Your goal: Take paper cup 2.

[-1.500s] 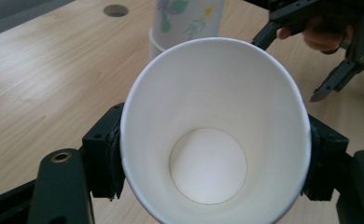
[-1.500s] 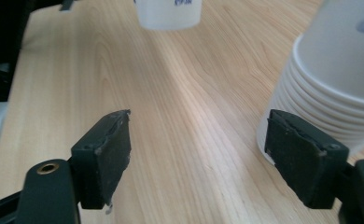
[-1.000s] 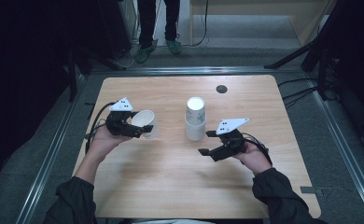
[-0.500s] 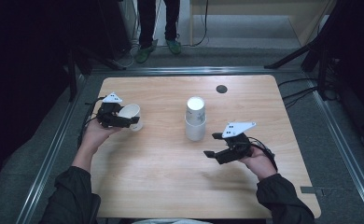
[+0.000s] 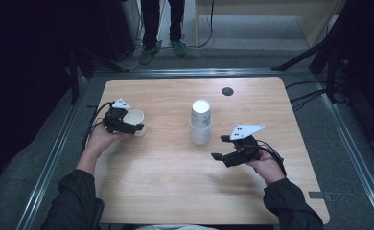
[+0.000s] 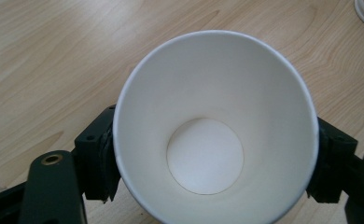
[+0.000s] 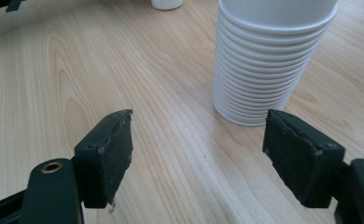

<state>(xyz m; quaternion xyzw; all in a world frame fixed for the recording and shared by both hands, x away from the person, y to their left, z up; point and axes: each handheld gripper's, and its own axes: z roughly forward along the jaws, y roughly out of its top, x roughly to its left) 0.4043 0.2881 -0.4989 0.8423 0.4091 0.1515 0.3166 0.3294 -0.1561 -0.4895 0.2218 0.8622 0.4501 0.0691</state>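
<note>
A big wooden table (image 5: 175, 191) takes up most of the high view. A person sits at its near side, and both arms reach in from the bottom. Past the far edge of the table, a second person's legs and green shoes (image 5: 178, 47) stand on the floor.

In the middle of the table stands a tall stack of white paper cups (image 5: 200, 122), upside down with their rims on the wood. In the right gripper view the stack (image 7: 269, 60) shows many rims, one over the other. A small dark round hole (image 5: 227, 91) sits in the table top near the far edge, behind the stack.

The right gripper (image 5: 219, 147) is just beside the stack, on its near right side, and does not touch it. In the right gripper view its two black jaws are wide apart, with bare table between them. The stack stands ahead of the jaws, nearer to the right one.

The left gripper (image 5: 136, 125) is well apart from the stack, near the left side of the table. It holds one white paper cup (image 5: 134, 118). In the left gripper view the cup (image 6: 215, 130) sits right between the two jaws, which press on its sides. The open mouth of the cup faces the camera, and its round bottom shows inside.
</note>
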